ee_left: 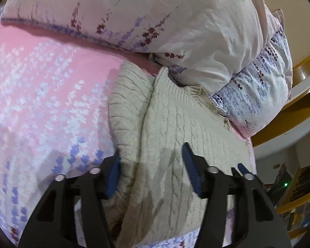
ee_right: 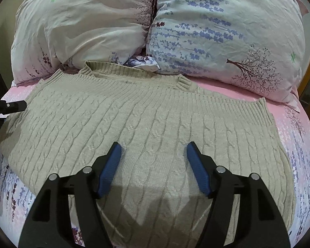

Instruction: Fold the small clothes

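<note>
Both the left hand-held gripper (ee_left: 153, 161) and right hand-held gripper (ee_right: 154, 161) hover wide open, holding nothing, over the beige sweater (ee_right: 155, 128); next, I judge, grasp its edge below the pillows (ee_right: 217, 31).

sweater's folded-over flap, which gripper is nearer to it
Left. The left gripper is open right over the flap of the sweater. The right gripper is open over the sweater's flat middle.
</note>
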Demonstrator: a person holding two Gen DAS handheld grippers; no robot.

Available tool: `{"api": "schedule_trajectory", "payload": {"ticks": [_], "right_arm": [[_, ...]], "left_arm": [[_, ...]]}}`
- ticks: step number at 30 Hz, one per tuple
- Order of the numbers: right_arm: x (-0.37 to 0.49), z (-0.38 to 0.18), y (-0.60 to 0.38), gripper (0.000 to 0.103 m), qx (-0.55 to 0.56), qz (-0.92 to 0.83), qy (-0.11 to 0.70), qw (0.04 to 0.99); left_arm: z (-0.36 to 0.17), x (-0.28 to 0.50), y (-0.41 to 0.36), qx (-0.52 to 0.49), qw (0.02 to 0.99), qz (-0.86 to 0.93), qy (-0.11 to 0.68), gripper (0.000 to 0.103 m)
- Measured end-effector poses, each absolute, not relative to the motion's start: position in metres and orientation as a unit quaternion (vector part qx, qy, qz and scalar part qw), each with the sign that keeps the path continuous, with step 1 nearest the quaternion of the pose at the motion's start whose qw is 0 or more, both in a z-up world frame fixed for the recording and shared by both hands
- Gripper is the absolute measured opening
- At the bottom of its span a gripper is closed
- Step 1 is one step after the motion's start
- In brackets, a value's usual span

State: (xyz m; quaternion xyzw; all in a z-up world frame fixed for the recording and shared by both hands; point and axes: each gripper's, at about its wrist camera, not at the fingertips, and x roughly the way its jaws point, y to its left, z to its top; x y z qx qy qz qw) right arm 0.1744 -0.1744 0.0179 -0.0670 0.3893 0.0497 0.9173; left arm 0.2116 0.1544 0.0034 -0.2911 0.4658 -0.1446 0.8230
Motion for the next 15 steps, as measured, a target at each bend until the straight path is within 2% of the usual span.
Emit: {"api": "schedule_trajectory", "payload": {"ticks": [2,4,7,15], "right_arm": [[0.175,0.018,-0.174,0.066,-0.067,0.050,0.391,0.917],[0.175,0.019,-0.174,0.066,-0.067,0.050,0.391,0.916],[0.174,0.019,-0.174,0.066,-0.067,0.051,0.392,0.916],[0.175,0.019,-0.173,0.067,-0.068,0.053,0.393,0.916]], "left_arm": [[0.001,0.213,0.152,-0.302,0.820,-0.141,0.466,0.044],[0.000,0.213,0.150,-0.312,0.817,-0.140,0.464,0.042],[-0.001,0.214,0.149,-0.333,0.811,-0.144,0.458,0.026],[0.021,0.213,0.139,-0.372,0.803,-0.194,0.423,0.021]]}}
